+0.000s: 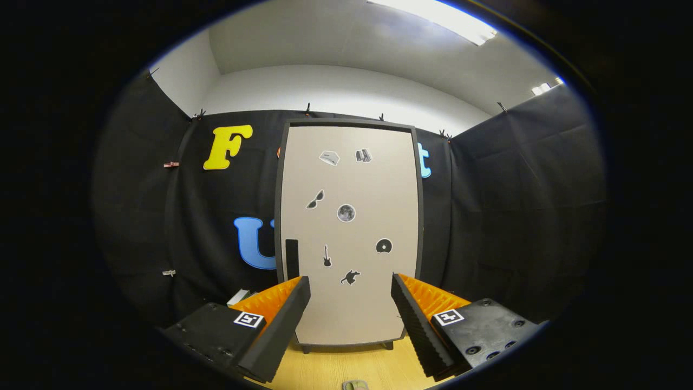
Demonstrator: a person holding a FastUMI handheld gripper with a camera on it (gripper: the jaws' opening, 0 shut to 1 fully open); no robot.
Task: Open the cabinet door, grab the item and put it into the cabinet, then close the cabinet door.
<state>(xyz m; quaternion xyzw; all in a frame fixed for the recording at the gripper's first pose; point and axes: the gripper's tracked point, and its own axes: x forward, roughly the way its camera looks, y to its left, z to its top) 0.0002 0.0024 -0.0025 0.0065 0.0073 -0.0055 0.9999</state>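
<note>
A tall cabinet stands upright on the wooden table (346,368), straight ahead beyond my fingers. Its beige door (349,238) is closed inside a dark frame and carries several small stickers. A dark vertical handle (292,258) sits at the door's lower left edge, just above my left fingertip. My gripper (351,287) is open, fingers spread wide with nothing between them, still short of the door. A small greyish item (354,385) lies on the table close below the fingers, mostly cut off.
Black cloth walls close in behind and on both sides of the cabinet. A small white object (239,296) lies on the table left of the cabinet, partly hidden behind my left finger.
</note>
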